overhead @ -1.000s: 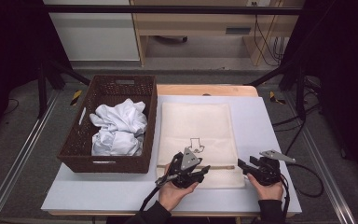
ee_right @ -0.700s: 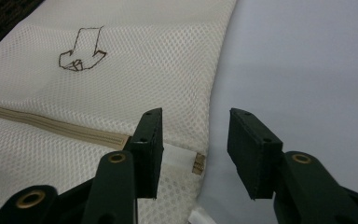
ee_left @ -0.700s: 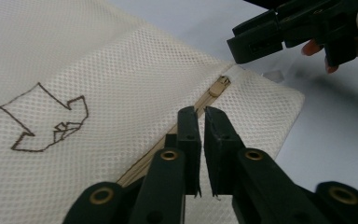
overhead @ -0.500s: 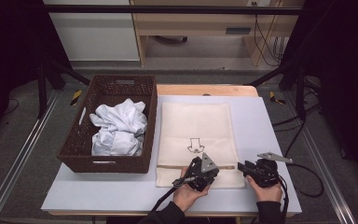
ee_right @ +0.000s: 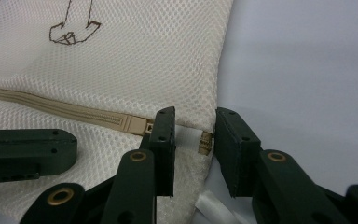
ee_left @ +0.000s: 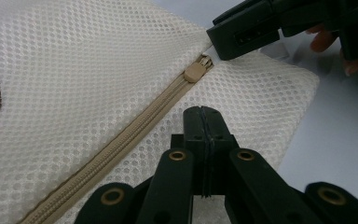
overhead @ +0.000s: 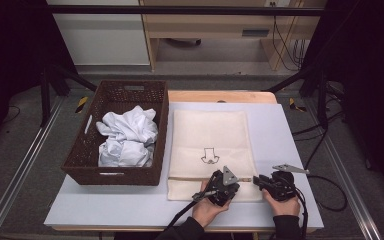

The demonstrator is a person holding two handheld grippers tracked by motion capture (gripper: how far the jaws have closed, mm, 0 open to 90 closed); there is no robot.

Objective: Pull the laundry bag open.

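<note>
Since a second ago the left gripper has shifted from the near-left part of the mesh laundry bag rightward along the bag's zipper, toward the right gripper. Its jaws have come fully together; in the left gripper view they meet flush, tips down on the mesh just beside the zipper; whether mesh is pinched between them cannot be told.

Right gripper: at the bag's near right corner. Jaws have just been closing and stand partly apart, straddling the zipper's end at the bag's edge; pads not yet pressing on it. Zipper pull lies just beyond the jaw nearer the bag's middle.

Bag: cream, flat on the white table, small brown outline drawing above the zipper. A dark wicker basket holding crumpled white cloth stands just left of the bag.
</note>
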